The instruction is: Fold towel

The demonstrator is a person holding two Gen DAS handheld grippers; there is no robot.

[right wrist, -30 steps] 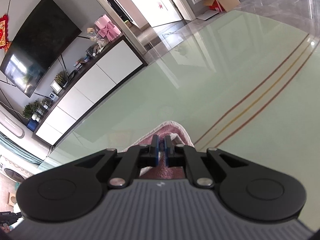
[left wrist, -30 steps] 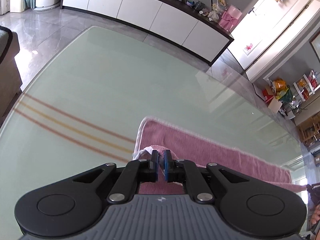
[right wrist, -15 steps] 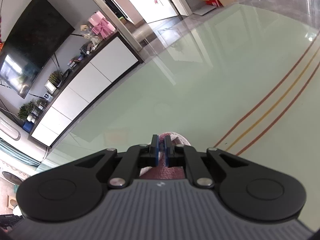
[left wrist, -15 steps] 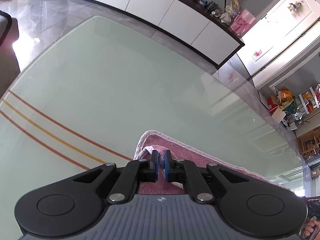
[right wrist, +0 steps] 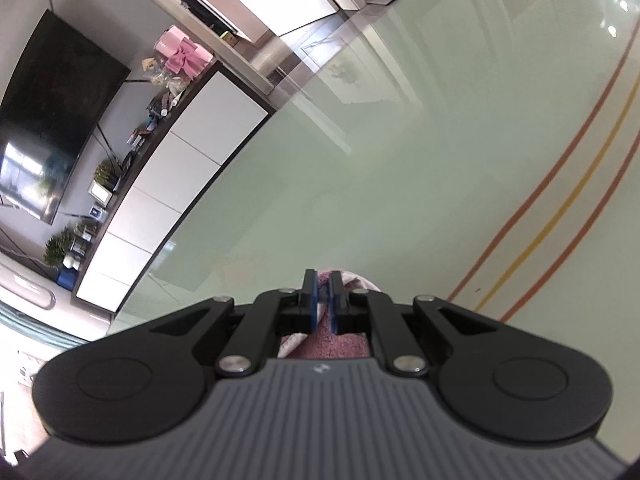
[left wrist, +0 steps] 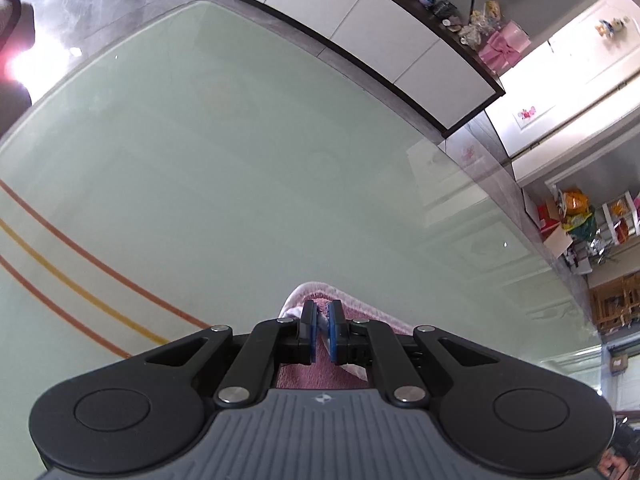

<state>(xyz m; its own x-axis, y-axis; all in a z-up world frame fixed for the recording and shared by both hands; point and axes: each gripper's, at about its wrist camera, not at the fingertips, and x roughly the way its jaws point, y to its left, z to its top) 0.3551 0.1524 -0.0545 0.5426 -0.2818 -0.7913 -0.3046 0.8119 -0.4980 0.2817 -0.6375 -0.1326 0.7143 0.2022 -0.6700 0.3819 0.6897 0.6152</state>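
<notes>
Both tongs, left (left wrist: 321,330) and right (right wrist: 324,300), clamped tight on corners of the pink towel (left wrist: 352,312), hanging low over the glass surface (left wrist: 240,160). Looks mid-fold. Still needs laying down, letting go and smoothing.

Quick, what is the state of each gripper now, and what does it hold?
Left gripper: closed on the pink towel.
Right gripper: closed on the same towel.

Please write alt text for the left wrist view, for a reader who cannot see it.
The left gripper is shut on a corner of a pink towel above a pale green glass table with red and yellow stripes. White cabinets stand behind it.
</notes>
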